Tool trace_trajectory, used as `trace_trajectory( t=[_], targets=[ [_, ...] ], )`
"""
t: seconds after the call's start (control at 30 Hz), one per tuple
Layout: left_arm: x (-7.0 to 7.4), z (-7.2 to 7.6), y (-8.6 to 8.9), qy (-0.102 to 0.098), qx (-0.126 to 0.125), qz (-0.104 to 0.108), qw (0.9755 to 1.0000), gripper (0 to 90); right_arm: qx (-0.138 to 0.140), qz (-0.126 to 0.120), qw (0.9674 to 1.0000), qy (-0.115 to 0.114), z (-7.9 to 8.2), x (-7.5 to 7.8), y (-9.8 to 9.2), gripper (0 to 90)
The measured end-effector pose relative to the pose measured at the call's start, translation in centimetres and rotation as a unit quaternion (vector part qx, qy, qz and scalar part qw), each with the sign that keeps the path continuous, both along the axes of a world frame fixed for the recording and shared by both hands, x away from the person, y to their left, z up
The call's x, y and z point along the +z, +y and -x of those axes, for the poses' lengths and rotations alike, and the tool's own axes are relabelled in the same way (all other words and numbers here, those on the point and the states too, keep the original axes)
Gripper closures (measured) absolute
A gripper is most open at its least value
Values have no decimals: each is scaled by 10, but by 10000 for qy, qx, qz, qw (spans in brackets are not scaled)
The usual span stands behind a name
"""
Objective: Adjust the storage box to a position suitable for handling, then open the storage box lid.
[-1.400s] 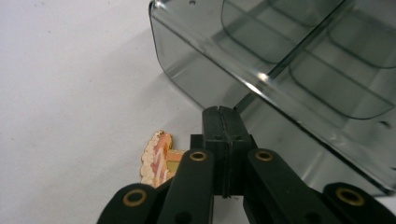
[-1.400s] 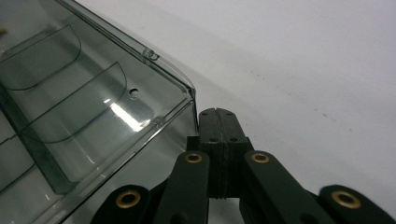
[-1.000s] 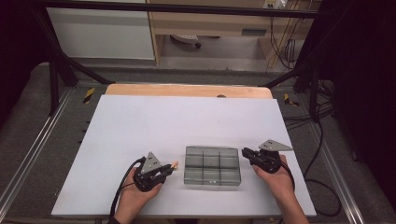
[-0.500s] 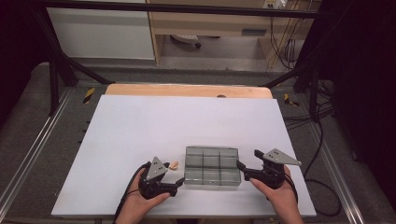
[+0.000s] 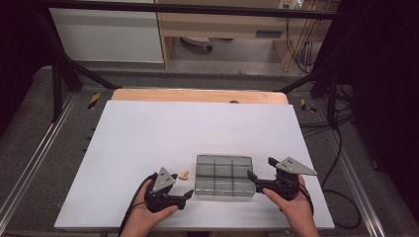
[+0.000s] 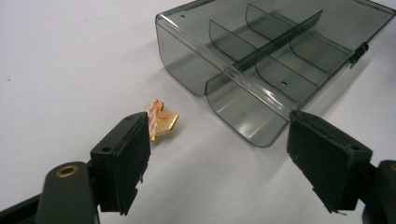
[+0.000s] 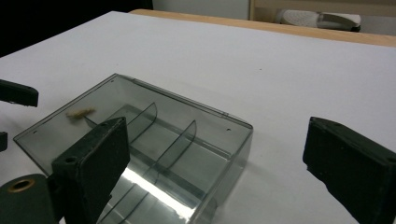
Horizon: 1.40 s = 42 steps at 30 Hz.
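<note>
A clear grey box (image 5: 223, 190) with several empty compartments lies near the table's front edge. In the left gripper view the box (image 6: 233, 100) is ahead to the right. A small gold and orange piece (image 5: 184, 174) lies on the table left of it. My left gripper (image 5: 187, 190) points at the box. Its jaws have just been opening and stand open with nothing between them. The piece (image 6: 161, 121) lies just beyond the tip of the left jaw. My right gripper (image 5: 260, 168) is at the box's right side. Its jaws have just been opening and stand open, with the box (image 7: 154, 135) just ahead and untouched.
The white table top (image 5: 197, 128) stretches bare to a wooden strip (image 5: 197, 95) at the back. Metal frame rails (image 5: 34, 163) run along both sides, and cables (image 5: 341, 197) hang off the right edge. Both hands come in at the front edge.
Both grippers' jaws have spread apart. The right hand has drawn back from the box's right edge toward the front of the table. The gold piece lies where it was.
</note>
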State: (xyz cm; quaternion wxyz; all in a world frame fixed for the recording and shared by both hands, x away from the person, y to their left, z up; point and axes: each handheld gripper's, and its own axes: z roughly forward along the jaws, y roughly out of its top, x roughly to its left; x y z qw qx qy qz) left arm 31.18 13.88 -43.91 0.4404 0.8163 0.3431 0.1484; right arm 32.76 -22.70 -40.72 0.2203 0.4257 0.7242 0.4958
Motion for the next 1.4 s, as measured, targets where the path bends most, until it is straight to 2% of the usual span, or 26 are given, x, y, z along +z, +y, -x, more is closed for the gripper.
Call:
trace_trajectory(
  t=[0.23,0.57,0.8,1.03,1.2,1.27,1.4],
  targets=[
    [-2,6,-8,104,-176,94,9997,208,232,41,9997,-19,4,3,12,89],
    [-2,11,-16,33,-282,123,9995,96,575,145,9982,-77,15,5,30,56],
    [-1,13,-18,63,-317,104,9994,112,832,248,9962,-100,25,5,45,72],
    [2,16,-19,68,-359,91,9993,140,1044,327,9940,-10,37,1,55,175],
    [2,20,-17,76,-375,62,9992,173,1164,338,9926,-16,38,-1,58,227],
    [4,21,-16,51,-351,73,9993,220,1230,343,9918,1,39,-2,60,268],
    [5,22,-12,44,-306,133,9994,350,1385,346,9898,-26,42,-2,62,441]
  ],
)
